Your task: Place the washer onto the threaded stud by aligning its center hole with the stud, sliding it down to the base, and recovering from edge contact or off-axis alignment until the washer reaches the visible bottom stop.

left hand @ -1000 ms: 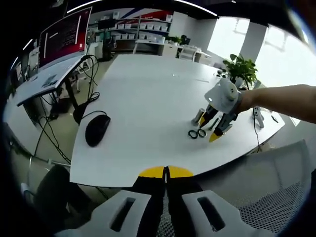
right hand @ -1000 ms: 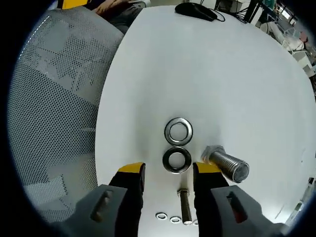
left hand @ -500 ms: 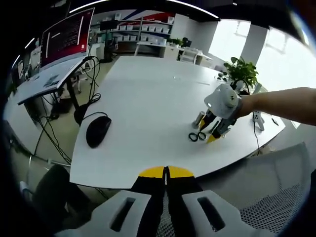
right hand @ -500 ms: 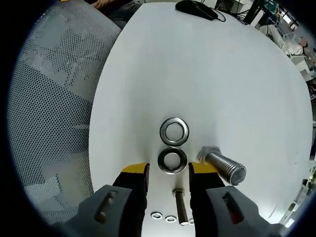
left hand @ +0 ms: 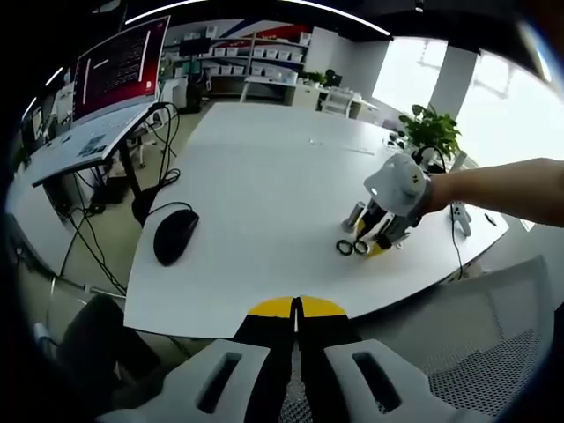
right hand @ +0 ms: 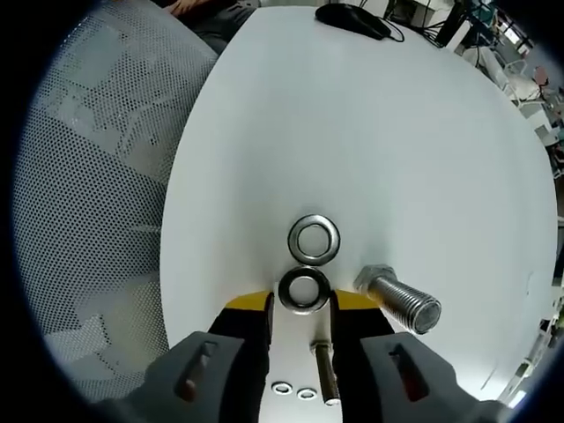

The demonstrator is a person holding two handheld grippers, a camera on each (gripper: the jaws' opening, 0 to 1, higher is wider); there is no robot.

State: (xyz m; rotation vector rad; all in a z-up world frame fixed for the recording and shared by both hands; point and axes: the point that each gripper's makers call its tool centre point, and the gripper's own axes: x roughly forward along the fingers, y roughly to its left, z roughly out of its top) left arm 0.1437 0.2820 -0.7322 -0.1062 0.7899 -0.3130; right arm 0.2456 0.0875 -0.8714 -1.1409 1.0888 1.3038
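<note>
Right gripper view: my right gripper (right hand: 302, 304) stood low over the white table (right hand: 370, 132), its yellow-tipped jaws bracketing the near washer (right hand: 303, 290), one tip at its nine o'clock and one at its three o'clock; whether the tips already pinched the rim I could not tell. A second washer (right hand: 315, 239) lay touching the first at its twelve o'clock. The threaded stud (right hand: 401, 300), a large bolt resting on its hex head, rose just beside the near washer at its three o'clock. A slimmer bolt (right hand: 325, 370) and some small rings (right hand: 293, 389) lay between the jaws at six o'clock. I judged the step in hand to be the pickup: the grip should fall across the rim, leaving the center hole clear for the stud, and the lift should go straight up so the touching washer is not dragged along. The table edge ran close at nine o'clock, with a mesh chair (right hand: 97, 176) beyond; open tabletop stretched from twelve to two o'clock, toward a mouse (right hand: 352, 19) near the far edge. Left gripper view: my left gripper (left hand: 296, 308) hung back off the near table edge, jaws pressed together on nothing, while the right gripper (left hand: 381, 238) worked at two o'clock beside the two washers (left hand: 352, 248).
</note>
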